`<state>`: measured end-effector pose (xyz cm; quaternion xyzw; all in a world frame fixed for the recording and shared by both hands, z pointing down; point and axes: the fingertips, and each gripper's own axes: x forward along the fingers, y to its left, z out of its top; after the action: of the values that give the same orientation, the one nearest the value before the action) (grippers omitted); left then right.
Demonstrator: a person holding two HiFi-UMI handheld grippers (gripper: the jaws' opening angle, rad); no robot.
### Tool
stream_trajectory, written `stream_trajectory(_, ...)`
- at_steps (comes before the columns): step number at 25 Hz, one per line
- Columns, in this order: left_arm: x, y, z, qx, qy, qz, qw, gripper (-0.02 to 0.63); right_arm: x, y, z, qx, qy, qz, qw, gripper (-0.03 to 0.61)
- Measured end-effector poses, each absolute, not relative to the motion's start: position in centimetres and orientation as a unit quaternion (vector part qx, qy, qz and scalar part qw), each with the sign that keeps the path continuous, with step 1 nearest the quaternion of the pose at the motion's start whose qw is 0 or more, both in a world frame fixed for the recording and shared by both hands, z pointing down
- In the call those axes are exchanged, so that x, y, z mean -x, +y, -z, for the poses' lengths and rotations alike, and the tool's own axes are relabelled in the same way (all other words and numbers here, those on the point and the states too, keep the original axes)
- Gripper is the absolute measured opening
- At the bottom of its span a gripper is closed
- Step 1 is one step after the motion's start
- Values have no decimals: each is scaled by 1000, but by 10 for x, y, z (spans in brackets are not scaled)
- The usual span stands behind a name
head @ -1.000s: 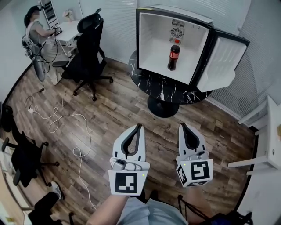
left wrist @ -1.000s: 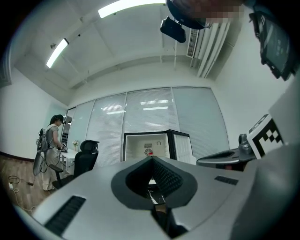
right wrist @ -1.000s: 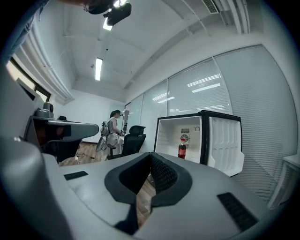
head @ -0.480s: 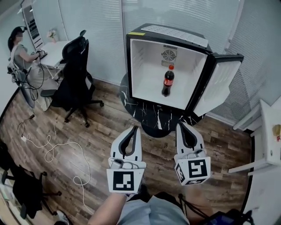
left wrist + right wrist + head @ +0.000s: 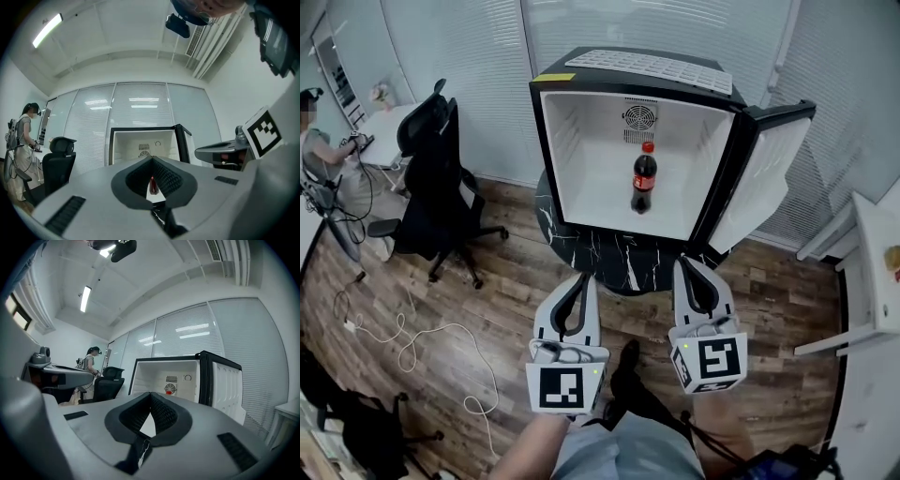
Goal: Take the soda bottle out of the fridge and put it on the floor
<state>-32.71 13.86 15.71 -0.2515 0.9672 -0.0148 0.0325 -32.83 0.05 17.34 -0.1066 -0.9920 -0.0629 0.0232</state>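
A dark cola bottle (image 5: 643, 178) with a red cap and label stands upright inside the small open fridge (image 5: 567, 136), whose door (image 5: 761, 178) hangs open to the right. The fridge sits on a round black marble table (image 5: 623, 258). Both grippers hover side by side in front of the table, short of the fridge. My left gripper (image 5: 586, 279) is shut with nothing in it; through its jaws the bottle (image 5: 152, 185) shows far off. My right gripper (image 5: 687, 263) is also shut and holds nothing, and it faces the fridge (image 5: 171, 380).
A black office chair (image 5: 436, 183) stands left of the table, and a person (image 5: 319, 159) sits at a desk (image 5: 380, 127) at the far left. A white cable (image 5: 422, 342) snakes over the wood floor. White furniture (image 5: 872, 272) lines the right side.
The view has closed in on the fridge, which now looks larger and more central. Both grippers stay shut, held in the same pose ahead of me.
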Motion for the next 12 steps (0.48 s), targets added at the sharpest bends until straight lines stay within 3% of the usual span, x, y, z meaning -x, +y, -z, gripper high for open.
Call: stream_trajectory(12, 462, 82, -175, 272, 962, 32, 17, 12, 464, -41, -199, 112, -993, 31, 38, 14)
